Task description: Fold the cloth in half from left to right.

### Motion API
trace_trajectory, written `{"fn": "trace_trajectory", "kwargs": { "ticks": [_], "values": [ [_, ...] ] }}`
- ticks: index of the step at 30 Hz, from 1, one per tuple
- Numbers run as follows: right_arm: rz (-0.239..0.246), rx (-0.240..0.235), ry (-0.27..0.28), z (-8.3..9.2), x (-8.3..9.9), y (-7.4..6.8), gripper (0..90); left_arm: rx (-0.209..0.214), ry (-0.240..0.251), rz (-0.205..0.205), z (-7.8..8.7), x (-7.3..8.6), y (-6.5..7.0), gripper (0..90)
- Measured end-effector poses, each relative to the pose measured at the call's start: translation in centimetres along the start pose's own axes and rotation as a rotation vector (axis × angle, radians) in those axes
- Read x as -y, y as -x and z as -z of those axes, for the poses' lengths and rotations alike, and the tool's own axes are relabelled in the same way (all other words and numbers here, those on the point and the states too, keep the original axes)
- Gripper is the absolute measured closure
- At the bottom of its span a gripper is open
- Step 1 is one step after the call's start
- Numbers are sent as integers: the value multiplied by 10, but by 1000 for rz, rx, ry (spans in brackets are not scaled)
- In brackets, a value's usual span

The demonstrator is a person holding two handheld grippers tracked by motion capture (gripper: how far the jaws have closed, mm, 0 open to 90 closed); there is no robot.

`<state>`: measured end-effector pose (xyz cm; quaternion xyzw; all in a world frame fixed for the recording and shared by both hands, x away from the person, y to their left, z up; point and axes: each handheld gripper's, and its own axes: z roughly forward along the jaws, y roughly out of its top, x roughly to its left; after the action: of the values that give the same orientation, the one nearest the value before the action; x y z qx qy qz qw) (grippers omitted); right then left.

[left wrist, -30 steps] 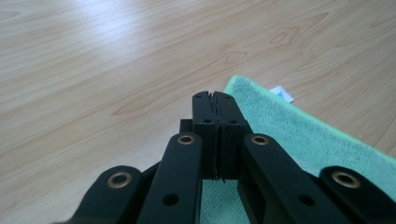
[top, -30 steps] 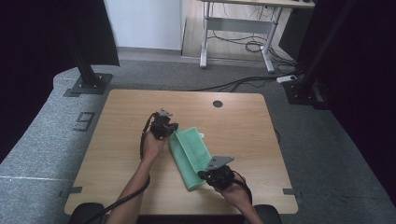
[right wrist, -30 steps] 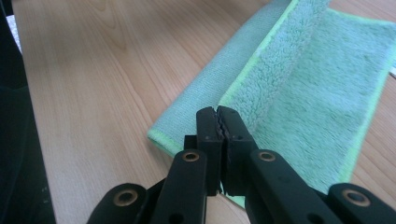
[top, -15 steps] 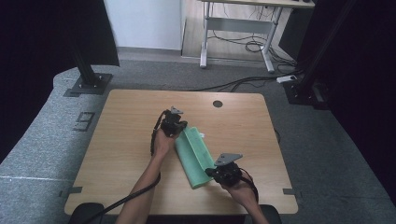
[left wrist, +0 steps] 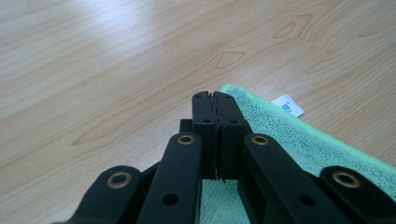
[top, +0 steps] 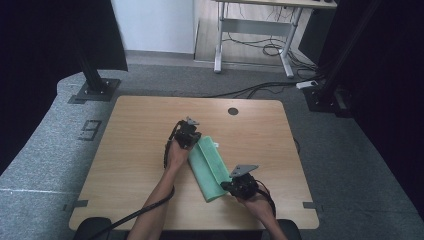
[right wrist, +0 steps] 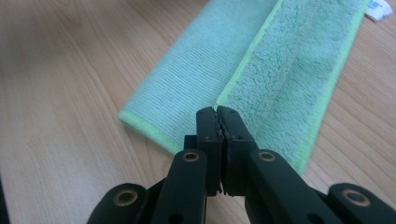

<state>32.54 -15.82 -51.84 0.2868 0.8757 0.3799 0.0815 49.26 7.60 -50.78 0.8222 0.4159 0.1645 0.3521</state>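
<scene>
A green cloth (top: 210, 170) lies folded into a narrow strip on the wooden table (top: 135, 150), running from the middle toward the front right. My left gripper (top: 193, 144) is at its far end, shut on the cloth's corner (left wrist: 289, 135) in the left gripper view, jaws (left wrist: 213, 95) pressed together. My right gripper (top: 226, 188) is at the near end. Its closed jaws (right wrist: 218, 111) pinch the edge of the fluffy upper layer (right wrist: 280, 79) where it meets the ribbed lower layer. A white tag (left wrist: 287, 105) sticks out at the far end.
A dark round hole (top: 233, 111) sits near the table's far edge. Bare wood surrounds the cloth on all sides. Black stand bases (top: 92, 90) and a desk frame (top: 252, 37) with cables stand on the floor behind.
Both grippers carried the raised flap across to the right and down. The cloth, wider and partly lifted before, now lies flat as a narrower strip.
</scene>
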Motion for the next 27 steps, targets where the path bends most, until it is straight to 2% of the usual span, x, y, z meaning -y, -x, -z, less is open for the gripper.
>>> {"fn": "trace_trajectory", "kwargs": {
  "ticks": [2, 9, 15, 20, 23, 25, 27],
  "values": [
    [1, -10, 10, 1, -3, -2, 872, -15, -9, -24, 4, -3, 0, 883],
    [25, -40, 29, -1, -12, -12, 872, -37, -47, -48, 15, -7, -3, 882],
    [13, -30, 18, -2, -9, -7, 872, -15, -55, -18, 3, -3, -5, 881],
    [-4, -5, 0, -3, -2, 0, 870, 8, -38, 21, -8, 1, -4, 871],
    [-1, 12, -4, -3, -1, 1, 869, 25, 0, 35, -9, 2, -3, 756],
    [-1, 24, -5, -1, 0, 2, 868, 21, 24, 25, -7, 1, -2, 649],
    [-4, 37, -3, 0, 1, 4, 865, 12, 34, 17, -3, -2, -2, 585]
  ]
}}
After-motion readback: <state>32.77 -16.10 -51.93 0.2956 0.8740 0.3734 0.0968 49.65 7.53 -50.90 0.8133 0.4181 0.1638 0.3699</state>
